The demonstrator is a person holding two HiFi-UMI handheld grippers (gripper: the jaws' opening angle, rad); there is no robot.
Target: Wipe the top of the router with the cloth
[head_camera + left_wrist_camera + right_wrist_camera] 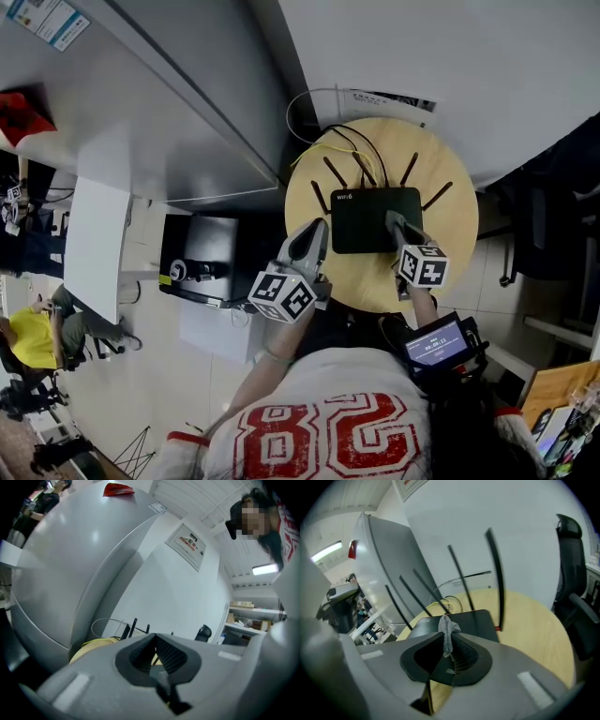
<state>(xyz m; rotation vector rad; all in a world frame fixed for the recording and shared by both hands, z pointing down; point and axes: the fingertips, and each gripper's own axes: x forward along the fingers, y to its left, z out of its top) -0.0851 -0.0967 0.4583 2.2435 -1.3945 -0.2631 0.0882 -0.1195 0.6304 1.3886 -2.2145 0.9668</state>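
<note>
— Right tool (446,637)?
— Clamped on the grey cloth (449,629), its tip over the black router (370,225) on the round bench (455,239).
— Left tool (319,228)?
— Jaws together, nothing between them, just beside the router's left edge.

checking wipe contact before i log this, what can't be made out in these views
1. Whether the cloth touches the top of the router: in the head view the right hand-held gripper covers it; in the right gripper view that gripper's own body hides the underside.
2. Router body in the left gripper view: hidden behind the left hand-held gripper; only its antennas show.
3. Print on the wall notice: too small.
</note>
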